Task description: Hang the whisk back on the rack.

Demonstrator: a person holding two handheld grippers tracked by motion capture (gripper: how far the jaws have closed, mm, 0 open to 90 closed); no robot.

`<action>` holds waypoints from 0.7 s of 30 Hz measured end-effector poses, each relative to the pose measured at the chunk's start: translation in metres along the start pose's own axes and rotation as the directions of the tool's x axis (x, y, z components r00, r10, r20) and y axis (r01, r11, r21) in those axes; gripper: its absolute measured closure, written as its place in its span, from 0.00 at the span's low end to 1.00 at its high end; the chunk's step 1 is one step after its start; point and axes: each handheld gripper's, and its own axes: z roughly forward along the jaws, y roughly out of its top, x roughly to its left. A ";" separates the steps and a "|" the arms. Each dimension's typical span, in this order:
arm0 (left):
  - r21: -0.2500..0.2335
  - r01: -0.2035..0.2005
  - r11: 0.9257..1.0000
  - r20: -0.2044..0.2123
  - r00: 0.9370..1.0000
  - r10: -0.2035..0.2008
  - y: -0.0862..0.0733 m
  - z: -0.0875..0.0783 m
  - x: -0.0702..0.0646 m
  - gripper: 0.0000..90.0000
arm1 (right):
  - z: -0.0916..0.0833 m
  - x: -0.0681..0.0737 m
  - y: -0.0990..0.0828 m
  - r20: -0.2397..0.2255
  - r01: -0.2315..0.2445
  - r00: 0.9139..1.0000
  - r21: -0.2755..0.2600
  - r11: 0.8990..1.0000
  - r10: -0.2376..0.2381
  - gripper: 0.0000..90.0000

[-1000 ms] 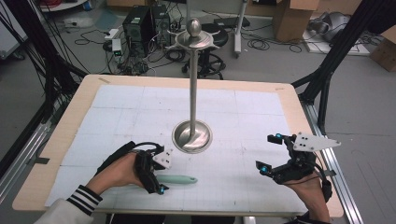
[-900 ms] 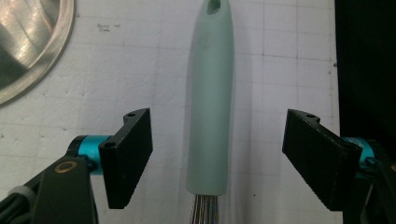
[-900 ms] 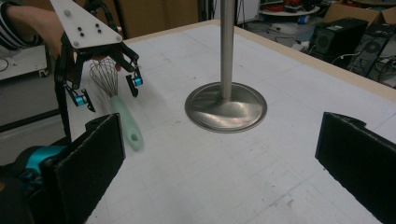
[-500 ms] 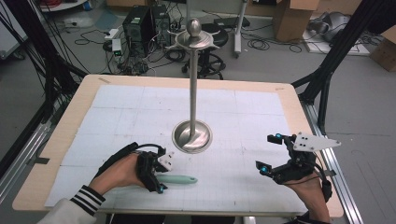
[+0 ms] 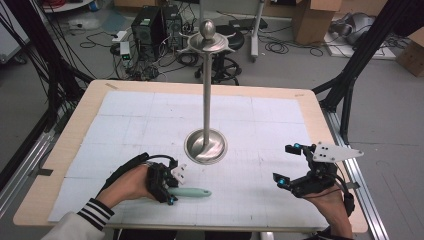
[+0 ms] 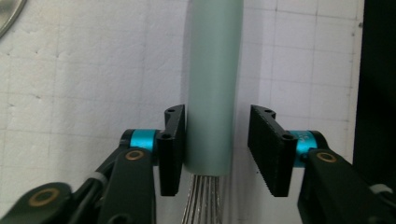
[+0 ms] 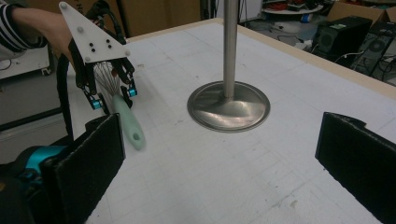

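Note:
A whisk with a mint-green handle (image 5: 193,192) lies flat on the white mat near the front left. My left gripper (image 5: 172,189) straddles the handle (image 6: 212,93) where the wires (image 6: 203,200) enter it. Its jaws have just been closing with the handle between them. One pad (image 6: 173,149) touches the handle, while the other pad (image 6: 268,149) stands a small gap off. In the right gripper view the left gripper (image 7: 113,97) points down over the whisk (image 7: 128,121). My right gripper (image 5: 287,163) hovers open and empty at the front right.
A tall metal stand with a round base (image 5: 206,146) and hooks at its top rises from the middle of the mat, between the two hands. The base (image 7: 229,105) lies ahead of the right gripper (image 7: 224,163). The wooden table edge (image 5: 65,140) frames the mat.
The left gripper's jaws have drawn in around the whisk handle. Both hands stay where they were, and the whisk has not shifted.

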 end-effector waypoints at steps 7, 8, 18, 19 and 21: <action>0.007 -0.022 1.000 -0.008 1.000 0.022 0.000 -0.001 -0.003 0.76 | 0.000 0.000 0.000 0.001 -0.001 1.000 -0.001 1.000 0.001 0.00; 0.005 -0.029 1.000 -0.011 1.000 0.029 0.000 -0.001 -0.003 0.76 | 0.000 0.000 0.000 0.001 -0.001 1.000 0.000 1.000 0.001 0.00; -0.015 -0.062 0.998 -0.024 0.998 0.061 -0.001 -0.004 -0.005 0.77 | -0.001 0.000 0.000 0.002 -0.004 1.000 0.000 1.000 0.004 0.00; -0.025 -0.063 0.998 -0.025 0.998 0.062 -0.002 -0.006 -0.005 0.77 | -0.001 -0.001 0.000 0.002 -0.004 1.000 0.001 1.000 0.004 0.00; -0.046 -0.061 0.997 -0.029 0.998 0.059 -0.003 -0.010 -0.005 0.77 | -0.001 -0.001 -0.001 0.002 -0.003 1.000 0.002 1.000 0.003 0.00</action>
